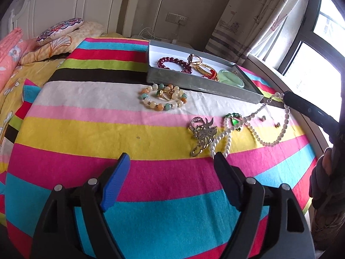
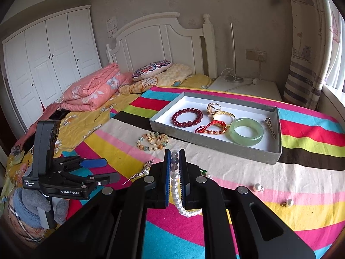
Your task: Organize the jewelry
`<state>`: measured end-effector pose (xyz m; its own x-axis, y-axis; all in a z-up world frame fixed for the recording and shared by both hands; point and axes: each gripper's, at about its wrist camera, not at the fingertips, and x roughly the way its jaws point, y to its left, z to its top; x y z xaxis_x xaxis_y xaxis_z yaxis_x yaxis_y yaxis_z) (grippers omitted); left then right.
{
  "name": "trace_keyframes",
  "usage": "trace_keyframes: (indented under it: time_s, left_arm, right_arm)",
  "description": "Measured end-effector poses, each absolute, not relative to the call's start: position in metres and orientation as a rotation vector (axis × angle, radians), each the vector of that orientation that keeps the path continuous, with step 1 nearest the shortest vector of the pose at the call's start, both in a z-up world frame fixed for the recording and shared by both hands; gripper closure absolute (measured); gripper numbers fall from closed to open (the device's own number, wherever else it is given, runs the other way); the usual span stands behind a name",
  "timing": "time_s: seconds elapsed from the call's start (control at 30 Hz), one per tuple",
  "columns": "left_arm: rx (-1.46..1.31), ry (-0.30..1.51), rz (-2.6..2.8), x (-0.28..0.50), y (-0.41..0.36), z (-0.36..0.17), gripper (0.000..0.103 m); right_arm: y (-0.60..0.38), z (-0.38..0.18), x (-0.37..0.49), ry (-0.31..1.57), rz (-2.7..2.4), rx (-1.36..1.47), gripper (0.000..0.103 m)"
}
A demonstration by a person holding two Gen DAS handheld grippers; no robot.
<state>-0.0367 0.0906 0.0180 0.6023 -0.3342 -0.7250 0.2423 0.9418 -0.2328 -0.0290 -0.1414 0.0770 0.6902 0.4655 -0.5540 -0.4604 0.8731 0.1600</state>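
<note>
Low in the right wrist view, the right claw [image 2: 174,157] is clenched on a white pearl bead necklace [image 2: 175,191] that trails over the striped multicoloured blanket [image 2: 301,220]. At lower left the left claw [image 2: 107,169] is spread, holding nothing. The shallow grey cardboard tray [image 2: 267,155] sits above centre, holding a pale green jade bangle [image 2: 246,134].

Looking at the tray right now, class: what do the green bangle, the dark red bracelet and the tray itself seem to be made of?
Green bangle: looks like jade or glass, being translucent pale green with a smooth, glossy surface.
Dark red bracelet: polished round beads, perhaps stone or glass; they catch small highlights.
Tray: likely cardboard, with thin matte grey walls and a flat white inside.
</note>
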Motion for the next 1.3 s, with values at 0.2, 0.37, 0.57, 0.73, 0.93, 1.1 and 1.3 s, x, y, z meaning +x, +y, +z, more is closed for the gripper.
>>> trace_keyframes:
  time_s: [0.2,0.37,0.57,0.73,0.93,1.1,1.3]
  left_arm:
    - [0.001,0.899,-0.375,-0.029,0.06,0.015,0.022]
    - [0.004,0.918,-0.404,-0.006,0.041,0.015,0.025]
    - [-0.056,0.921,-0.467,0.008,0.04,0.016,0.086]
    - [-0.213,0.862,-0.485,0.006,0.065,0.029,0.096]
    - [-0.248,0.814,-0.498,0.012,0.069,0.055,0.096]
    - [-0.251,0.776,-0.519,0.016,0.063,0.077,0.096]
    - [-0.263,0.746,-0.537,0.031,0.055,0.098,0.096]
  right_arm:
    - [-0.15,0.075,-0.028,0.627,0.522,0.03,0.094]
    - [-0.155,0.075,-0.03,0.622,0.518,0.043,0.094]
    - [-0.165,0.075,-0.031,0.617,0.509,0.062,0.094]
    - [-0.169,0.079,-0.03,0.608,0.511,0.066,0.094]
    - [-0.163,0.101,-0.029,0.551,0.518,0.032,0.094]
    - [-0.159,0.122,-0.02,0.509,0.509,-0.002,0.094]
    - [-0.159,0.158,-0.001,0.44,0.49,-0.033,0.094]
